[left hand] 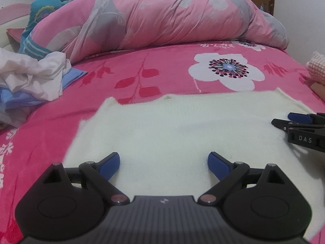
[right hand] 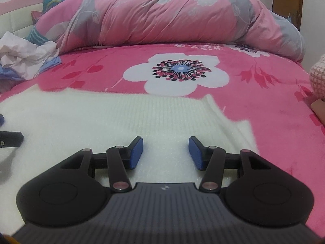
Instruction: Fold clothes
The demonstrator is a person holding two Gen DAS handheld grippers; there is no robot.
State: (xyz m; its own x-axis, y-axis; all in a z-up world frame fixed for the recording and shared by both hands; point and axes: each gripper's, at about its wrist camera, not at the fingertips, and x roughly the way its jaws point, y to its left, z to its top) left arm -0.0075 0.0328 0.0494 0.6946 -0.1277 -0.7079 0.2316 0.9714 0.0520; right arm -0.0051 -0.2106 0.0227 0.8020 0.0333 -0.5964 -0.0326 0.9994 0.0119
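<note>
A heap of white and blue clothes (left hand: pixel 30 79) sits at left on the pink flowered bed (left hand: pixel 162 69). A cream sweater (left hand: pixel 172 126) lies flat beneath the left gripper (left hand: pixel 163 163), jaws wide and empty, and right gripper (right hand: pixel 166 152), half-open, empty.

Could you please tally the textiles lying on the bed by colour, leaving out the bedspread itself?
White: 2, knit garment, crumpled cloth
Blue: 1, folded cloth
Pink: 2, rolled duvet, knit item
Teal: 1, patterned fabric
Total: 6
</note>
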